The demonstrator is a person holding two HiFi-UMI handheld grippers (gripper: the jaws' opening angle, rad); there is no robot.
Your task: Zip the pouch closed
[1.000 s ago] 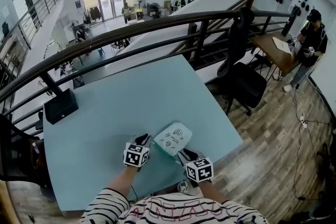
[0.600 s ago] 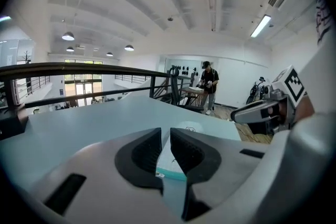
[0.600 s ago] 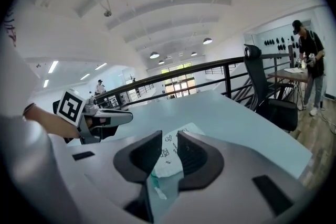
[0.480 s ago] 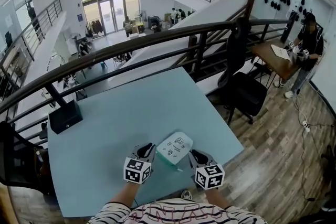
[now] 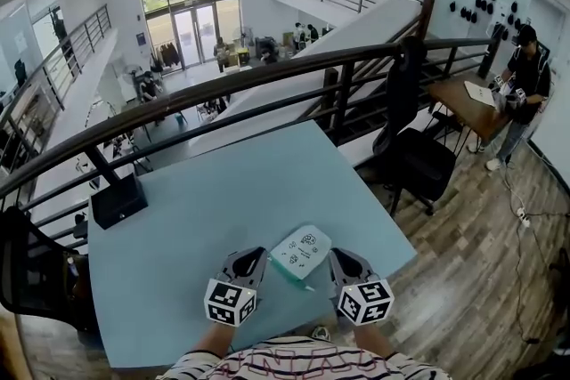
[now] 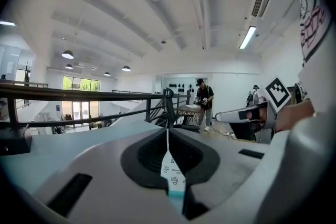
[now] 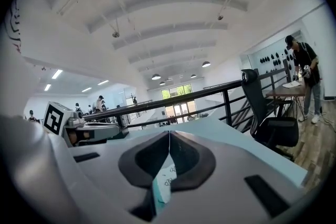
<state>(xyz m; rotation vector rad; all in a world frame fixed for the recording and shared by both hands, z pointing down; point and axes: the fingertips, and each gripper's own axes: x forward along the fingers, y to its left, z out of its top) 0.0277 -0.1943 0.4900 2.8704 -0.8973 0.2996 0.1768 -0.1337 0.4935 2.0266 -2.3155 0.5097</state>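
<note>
Teal-trimmed white fabric, printed with small dark doodles, makes up the pouch (image 5: 301, 251). It is a flat rectangle with rounded corners, held over the near edge of the table (image 5: 223, 191) at about 6 o'clock in the head view. The left gripper (image 5: 259, 254) pinches its 9 o'clock end, jaws pressed together on the cloth. In the left gripper view the pouch shows edge-on as a thin white strip with a teal bottom band, squeezed between the dark curved pads (image 6: 144, 157). The right gripper (image 5: 333, 254) clamps the 3 o'clock end the same way, its dark pads closed onto the thin fabric. Both grippers have smooth grey shells and carry cubes (image 5: 230, 302) with black-and-white square markers. The table top is matte pale blue-green with square corners. A black block (image 5: 119, 201) sits at its 9 o'clock edge. Beyond it a dark metal railing (image 5: 267, 71) with round bars curves across. At 3 o'clock a black office chair (image 5: 417, 163) stands on wood-plank flooring (image 5: 481, 245).
</note>
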